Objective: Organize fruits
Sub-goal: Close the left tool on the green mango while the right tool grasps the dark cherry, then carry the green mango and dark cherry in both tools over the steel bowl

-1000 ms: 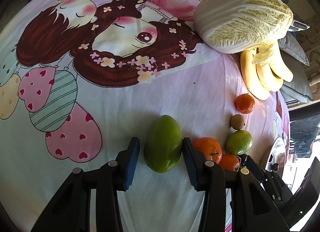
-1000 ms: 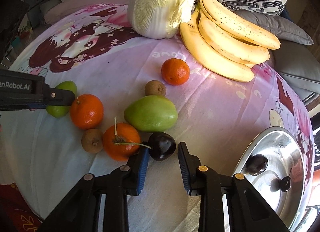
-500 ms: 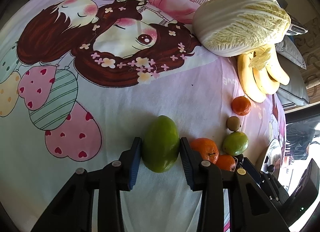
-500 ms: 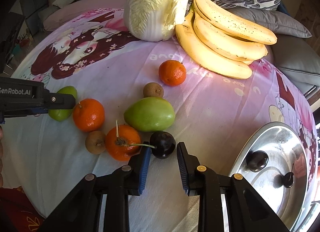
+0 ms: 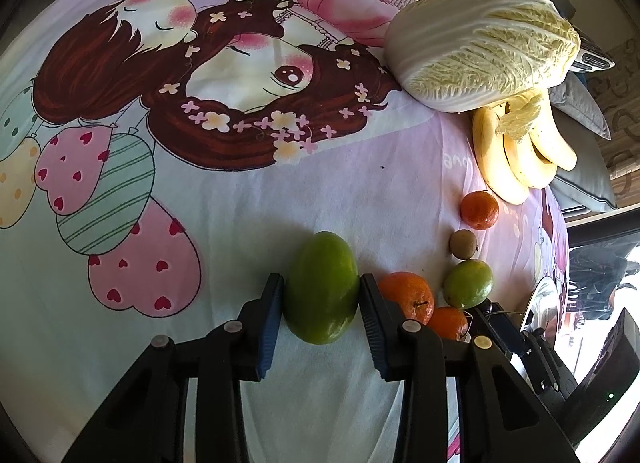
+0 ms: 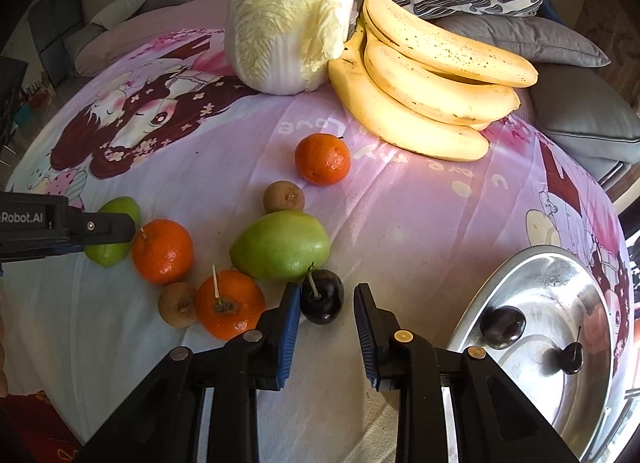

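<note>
A green mango (image 5: 322, 303) lies on the cartoon-print cloth (image 5: 240, 199), and my left gripper (image 5: 321, 281) is shut on it, both blue pads against its sides. From the right wrist view that mango (image 6: 116, 251) is half hidden behind a left finger (image 6: 92, 227). A dark cherry (image 6: 322, 297) with a stem sits between the narrow jaws of my right gripper (image 6: 327, 289). The left pad touches it and a small gap shows at the right pad, so the grip is open. Both grippers point steeply down at the cloth.
Around the cherry lie a pale green fruit (image 6: 280, 245), three oranges (image 6: 162, 251) (image 6: 228, 303) (image 6: 322, 159) and two small brown fruits (image 6: 284, 197) (image 6: 176, 305). Bananas (image 6: 432, 83) and a cabbage (image 6: 288, 15) lie at the back. A steel bowl (image 6: 532, 259) at right holds two cherries (image 6: 502, 321).
The left jaws have closed in from a loose straddle until both pads meet the mango. The right gripper has stayed around the cherry with hardly any shift.
</note>
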Demonstrator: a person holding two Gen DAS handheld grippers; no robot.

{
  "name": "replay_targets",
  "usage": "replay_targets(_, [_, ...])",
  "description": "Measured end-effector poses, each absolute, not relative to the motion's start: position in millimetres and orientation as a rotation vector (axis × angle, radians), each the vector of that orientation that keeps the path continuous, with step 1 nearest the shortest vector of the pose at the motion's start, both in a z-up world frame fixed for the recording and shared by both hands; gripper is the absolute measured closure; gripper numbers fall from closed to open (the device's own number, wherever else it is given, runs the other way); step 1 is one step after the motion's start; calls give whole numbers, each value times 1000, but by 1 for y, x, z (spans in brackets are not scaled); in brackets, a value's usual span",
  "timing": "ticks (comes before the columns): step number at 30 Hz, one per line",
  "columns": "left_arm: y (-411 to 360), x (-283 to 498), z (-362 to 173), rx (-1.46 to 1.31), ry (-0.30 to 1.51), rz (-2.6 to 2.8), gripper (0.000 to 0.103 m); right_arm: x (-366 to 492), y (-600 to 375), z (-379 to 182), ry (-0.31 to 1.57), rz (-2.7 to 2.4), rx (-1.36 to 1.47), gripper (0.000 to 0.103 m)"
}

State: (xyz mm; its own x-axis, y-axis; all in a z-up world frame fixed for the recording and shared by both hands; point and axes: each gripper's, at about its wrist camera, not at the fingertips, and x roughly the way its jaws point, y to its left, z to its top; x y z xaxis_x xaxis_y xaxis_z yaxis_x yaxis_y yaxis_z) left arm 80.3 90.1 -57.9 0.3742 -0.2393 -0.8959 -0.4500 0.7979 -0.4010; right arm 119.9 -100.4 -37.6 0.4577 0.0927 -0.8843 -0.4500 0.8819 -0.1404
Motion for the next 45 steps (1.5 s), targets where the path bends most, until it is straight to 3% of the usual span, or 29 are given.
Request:
replay_targets(16, [84,88,-63,-663,1216,156,63,125,-97,-45,1065,335,-384,74])
replay_targets(19, [84,88,-62,-665,1214,155,63,125,-98,-43,1067,343,-369,79])
replay_targets(26, [87,86,-61,-673,1204,151,63,124,-102,-38,1068,342,-336,79])
replay_targets(45, [83,75,-26,-652,1107,99,64,112,-116,-6,999,350,-209,79])
